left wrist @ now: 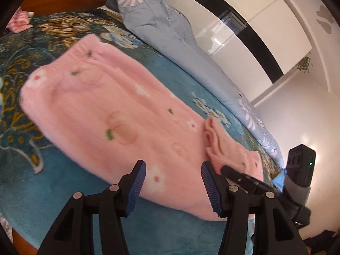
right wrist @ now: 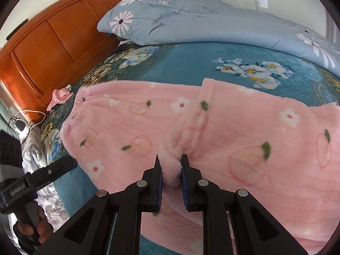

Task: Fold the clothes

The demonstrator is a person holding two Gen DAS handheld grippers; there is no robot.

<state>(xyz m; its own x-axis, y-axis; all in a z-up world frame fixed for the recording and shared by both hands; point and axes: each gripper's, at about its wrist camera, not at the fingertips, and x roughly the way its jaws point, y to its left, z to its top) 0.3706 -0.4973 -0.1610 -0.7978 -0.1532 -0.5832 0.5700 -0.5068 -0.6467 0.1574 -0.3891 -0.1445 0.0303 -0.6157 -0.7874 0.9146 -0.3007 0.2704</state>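
One pink fleece garment (right wrist: 212, 127) (pajama trousers, by the elastic waistband) is lying part-folded on the teal floral bedspread (right wrist: 191, 63), beside the blue daisy quilt (right wrist: 212, 21). The right claw (right wrist: 171, 167) is pinching a tuft of its near edge, while the left claw (left wrist: 173, 182) is hovering released above it. Next move, likely: carrying that pinched edge across toward the waistband, with the left claw pinning the cloth.

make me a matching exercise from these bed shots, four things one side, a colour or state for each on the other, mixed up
1 left gripper
2 right gripper
3 quilt
4 headboard

A pale blue with daisies
B shut on a tuft of the pink garment
C orange wood
D open above the pink garment

Pairs: 1-D, 2-B, 3-A, 4-C
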